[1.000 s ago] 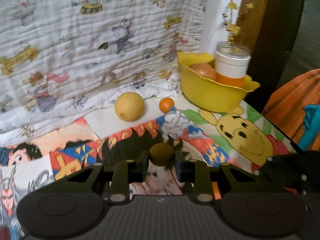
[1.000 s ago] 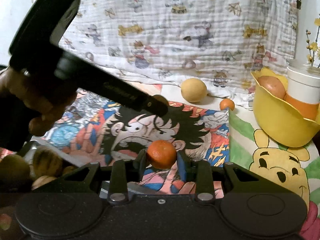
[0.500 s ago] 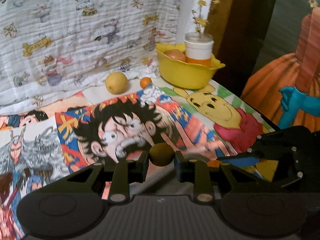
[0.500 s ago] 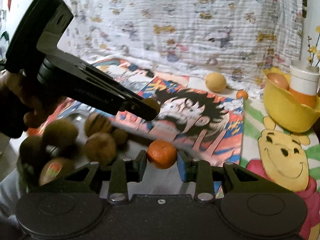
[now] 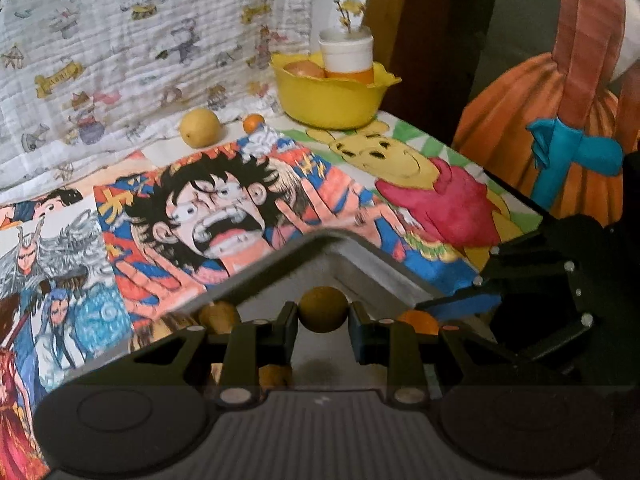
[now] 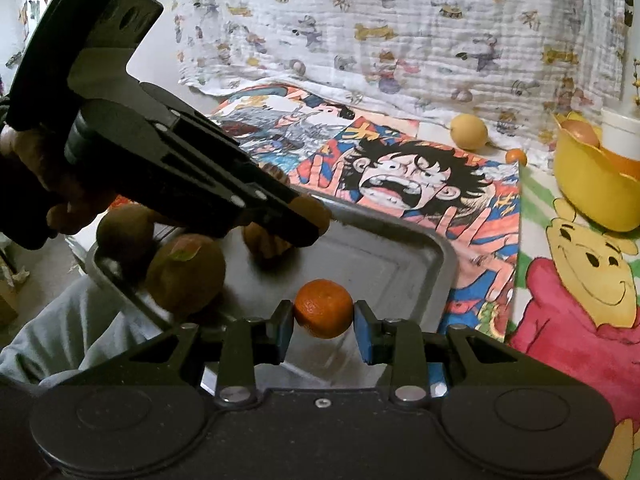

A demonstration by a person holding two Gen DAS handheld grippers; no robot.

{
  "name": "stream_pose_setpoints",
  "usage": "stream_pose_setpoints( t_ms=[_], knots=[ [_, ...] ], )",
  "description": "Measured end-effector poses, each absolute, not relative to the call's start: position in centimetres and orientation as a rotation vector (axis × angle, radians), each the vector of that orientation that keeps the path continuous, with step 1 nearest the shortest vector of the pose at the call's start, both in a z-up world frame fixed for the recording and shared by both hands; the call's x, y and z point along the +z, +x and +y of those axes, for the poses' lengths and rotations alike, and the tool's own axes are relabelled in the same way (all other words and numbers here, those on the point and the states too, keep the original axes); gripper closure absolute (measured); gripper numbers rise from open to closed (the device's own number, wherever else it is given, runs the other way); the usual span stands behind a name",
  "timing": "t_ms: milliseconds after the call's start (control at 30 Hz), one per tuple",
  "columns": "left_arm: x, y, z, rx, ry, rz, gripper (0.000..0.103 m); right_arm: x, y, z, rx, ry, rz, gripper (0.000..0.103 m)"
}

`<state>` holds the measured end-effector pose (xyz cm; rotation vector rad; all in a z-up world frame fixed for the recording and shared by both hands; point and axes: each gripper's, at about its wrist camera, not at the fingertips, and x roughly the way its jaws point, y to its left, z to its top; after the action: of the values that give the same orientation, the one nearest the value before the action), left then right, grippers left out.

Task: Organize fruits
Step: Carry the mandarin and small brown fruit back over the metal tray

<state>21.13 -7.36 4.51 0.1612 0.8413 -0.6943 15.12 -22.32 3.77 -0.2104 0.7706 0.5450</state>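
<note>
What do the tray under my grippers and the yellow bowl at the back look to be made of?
The tray looks like metal, probably steel or aluminium: dull grey, brushed sheen, stamped raised rim with rounded corners. The yellow bowl looks like moulded plastic: even saturated colour, soft gloss, thin wavy edge. Neither can be confirmed by look alone.

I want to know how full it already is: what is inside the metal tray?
The metal tray holds several brown fruits; the left gripper covers part of them, so no exact count.
</note>
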Motion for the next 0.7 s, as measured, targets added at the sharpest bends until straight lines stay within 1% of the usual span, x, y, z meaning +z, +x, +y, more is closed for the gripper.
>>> stream_pose_setpoints(
  t_ms=[700],
  knots=[
    [3.1, 19.0, -8.6, -0.743, 0.303, 0.966, 0.073, 3.0, 14.2, -22.1, 0.587, -0.278, 0.842, 0.068]
  ],
)
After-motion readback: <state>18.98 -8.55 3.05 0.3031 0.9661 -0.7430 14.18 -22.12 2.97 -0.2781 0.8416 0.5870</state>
